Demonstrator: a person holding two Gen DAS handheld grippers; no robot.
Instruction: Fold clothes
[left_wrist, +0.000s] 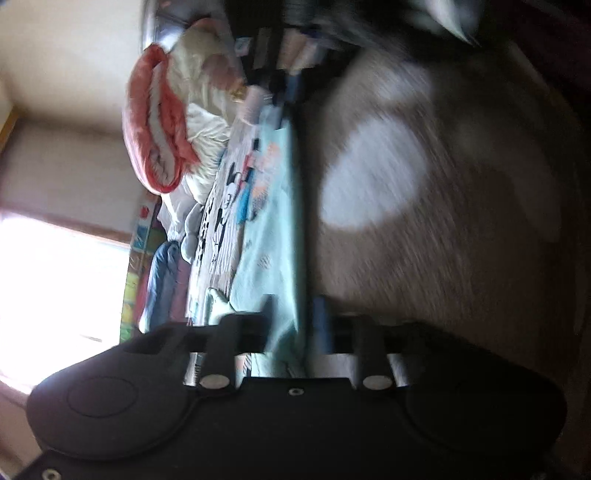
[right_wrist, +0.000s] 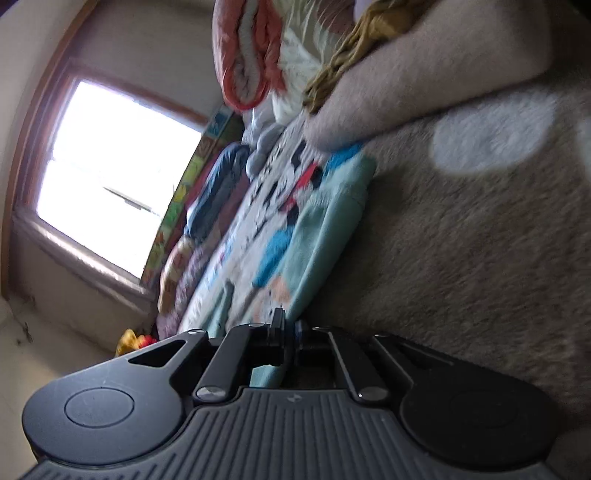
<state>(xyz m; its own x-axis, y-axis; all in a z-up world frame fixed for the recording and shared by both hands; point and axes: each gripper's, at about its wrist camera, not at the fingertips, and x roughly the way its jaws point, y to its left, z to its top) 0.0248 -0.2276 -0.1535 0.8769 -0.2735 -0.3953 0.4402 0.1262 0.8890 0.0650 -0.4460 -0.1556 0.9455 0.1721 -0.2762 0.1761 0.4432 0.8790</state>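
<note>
One mint blanket (right_wrist: 325, 221), right gripper (right_wrist: 290, 332) pinching its edge, left gripper (left_wrist: 295, 314) parted

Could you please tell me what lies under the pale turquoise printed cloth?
The pale turquoise printed cloth rests on a fuzzy beige blanket with white spots; whatever lies beneath its middle is covered.

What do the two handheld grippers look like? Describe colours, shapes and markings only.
Both are black. The left gripper has a smooth body with a round raised disc on each side, silver pivot pins and a small centre screw. The right gripper shows the same twin discs and angled linkage arms, but its centre panel is ribbed with lengthwise grooves. No sleeves or cables show.
</note>
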